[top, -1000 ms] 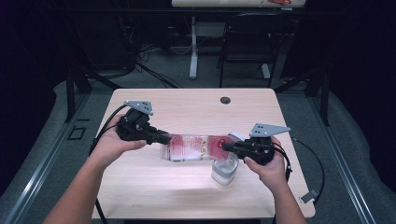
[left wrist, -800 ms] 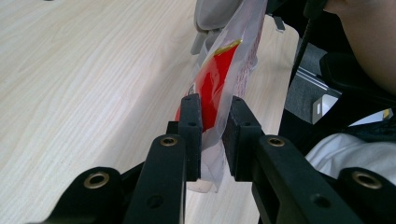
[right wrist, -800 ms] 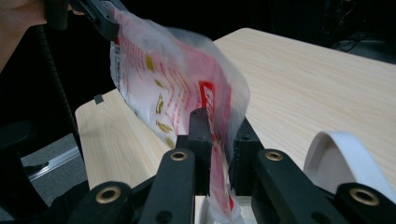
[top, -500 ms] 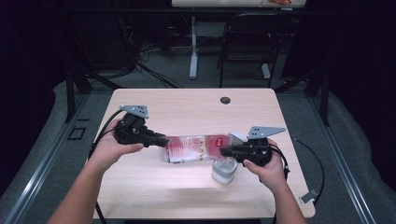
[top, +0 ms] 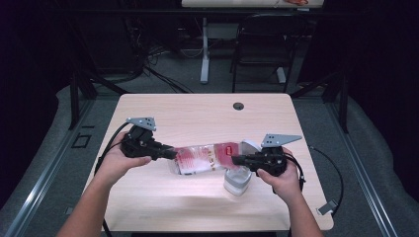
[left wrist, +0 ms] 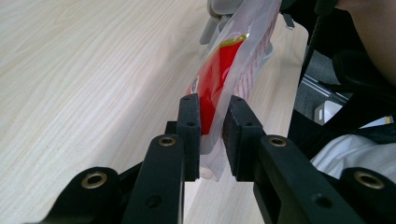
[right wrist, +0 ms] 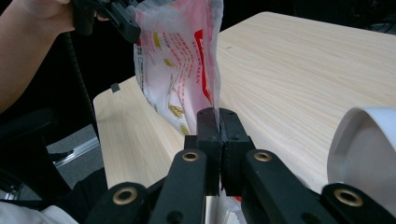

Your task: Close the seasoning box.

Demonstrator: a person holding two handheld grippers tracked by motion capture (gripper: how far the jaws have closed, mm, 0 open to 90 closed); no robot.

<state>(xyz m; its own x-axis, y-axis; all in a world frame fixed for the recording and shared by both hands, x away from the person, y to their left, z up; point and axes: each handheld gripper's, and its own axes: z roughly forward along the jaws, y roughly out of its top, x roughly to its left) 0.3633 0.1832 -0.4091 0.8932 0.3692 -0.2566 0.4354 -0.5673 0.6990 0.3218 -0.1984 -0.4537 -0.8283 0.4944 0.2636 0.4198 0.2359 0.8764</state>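
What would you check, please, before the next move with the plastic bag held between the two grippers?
1. Left gripper clamps one end of the plastic bag: ok.
2. Right gripper pinches the opposite edge, jaws just closed on the film: ok.
3. Bag lifted off the table, stretched between both grippers: ok.
4. White cup stands just below the bag's right end, near the right gripper; whether they touch: cannot tell.
5. Bag's mouth open or sealed: cannot tell.
6. Bag's contents: cannot tell.

A dim lab – bare wooden table [top: 197,116], floor cables [top: 163,79], black curtains [top: 380,59]
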